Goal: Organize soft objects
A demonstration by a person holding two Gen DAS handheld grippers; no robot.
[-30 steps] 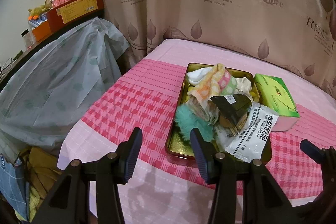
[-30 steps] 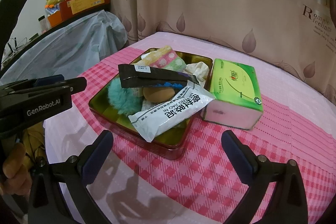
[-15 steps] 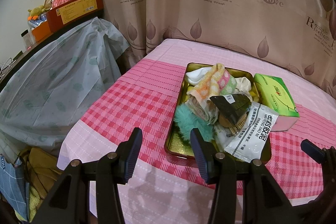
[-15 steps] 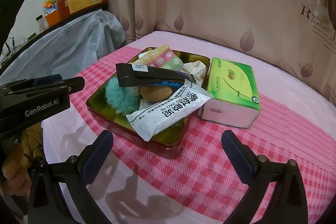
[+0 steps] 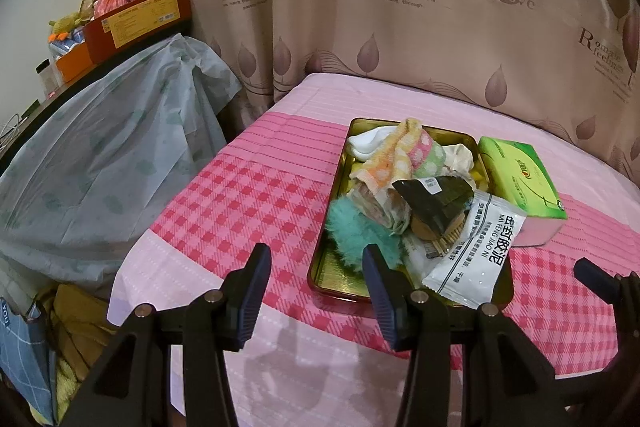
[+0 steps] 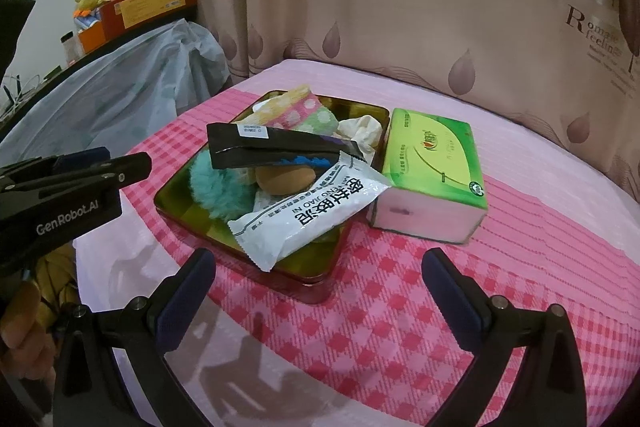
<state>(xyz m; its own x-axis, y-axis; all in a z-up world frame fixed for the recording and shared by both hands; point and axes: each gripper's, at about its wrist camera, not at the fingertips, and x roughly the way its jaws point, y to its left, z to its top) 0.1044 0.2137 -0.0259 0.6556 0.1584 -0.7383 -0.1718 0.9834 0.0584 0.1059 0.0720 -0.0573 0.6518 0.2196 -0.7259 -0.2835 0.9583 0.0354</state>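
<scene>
A gold metal tray (image 5: 332, 277) (image 6: 176, 187) sits on the pink checked tablecloth. It holds a teal fluffy puff (image 5: 352, 231) (image 6: 216, 187), a striped dotted towel (image 5: 400, 151) (image 6: 296, 107), white cloths (image 5: 366, 143), a black packet (image 5: 436, 195) (image 6: 276, 147), a white sachet (image 5: 476, 255) (image 6: 312, 211) and a brown round thing (image 6: 284, 179). A green tissue pack (image 5: 520, 179) (image 6: 432, 167) lies right of the tray. My left gripper (image 5: 316, 287) is open and empty before the tray's near-left corner. My right gripper (image 6: 320, 291) is open and empty before the tray.
A leaf-print curtain (image 5: 400, 7) hangs behind the table. A grey plastic-covered piece of furniture (image 5: 100, 155) stands left, with boxes (image 5: 140, 19) on top. Bags and cloth (image 5: 60, 347) lie on the floor at lower left. The left gripper's body (image 6: 60, 195) shows at the right view's left edge.
The right gripper has shifted slightly, so the tray and tissue pack sit a little lower-left in its view. The left gripper has barely moved. Both stay open.
</scene>
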